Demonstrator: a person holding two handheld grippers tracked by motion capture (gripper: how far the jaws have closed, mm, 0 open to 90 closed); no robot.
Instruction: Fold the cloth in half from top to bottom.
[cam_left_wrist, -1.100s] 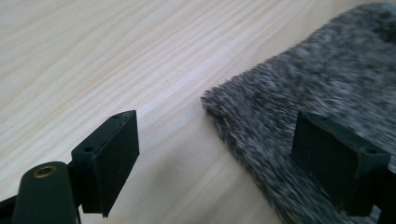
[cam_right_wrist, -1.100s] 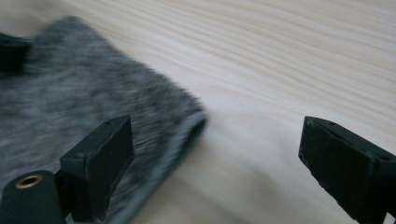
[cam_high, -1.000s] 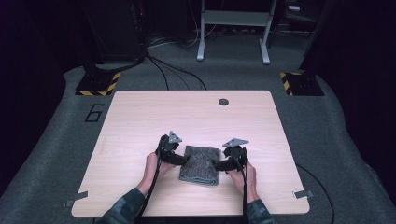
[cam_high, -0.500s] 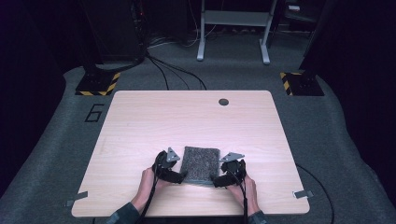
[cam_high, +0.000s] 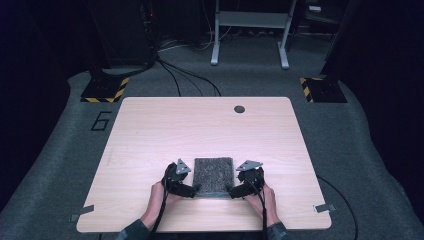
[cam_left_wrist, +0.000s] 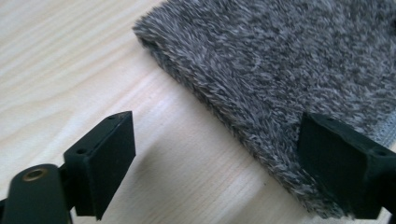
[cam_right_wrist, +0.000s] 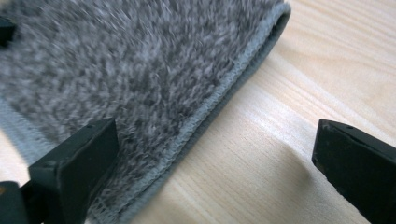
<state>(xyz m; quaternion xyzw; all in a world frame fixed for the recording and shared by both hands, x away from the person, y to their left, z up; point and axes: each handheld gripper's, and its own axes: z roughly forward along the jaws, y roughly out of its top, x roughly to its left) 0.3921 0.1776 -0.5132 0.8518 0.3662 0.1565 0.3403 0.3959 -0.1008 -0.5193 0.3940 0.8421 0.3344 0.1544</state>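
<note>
Folded smaller now than a moment ago: grey fuzzy cloth (cam_high: 214, 175), flat on the table (cam_high: 150, 130) near its front edge. Left gripper (cam_high: 194, 189) at the cloth's near left corner, jaws just spreading, wide apart, pinching nothing. Right gripper (cam_high: 231, 190) at the near right corner, same way, let go. Far behind the cloth, a small dark hole (cam_high: 239, 109) in the tabletop.

table (cam_high: 210, 125) bare beyond folded cloth (cam_high: 214, 174)
</note>
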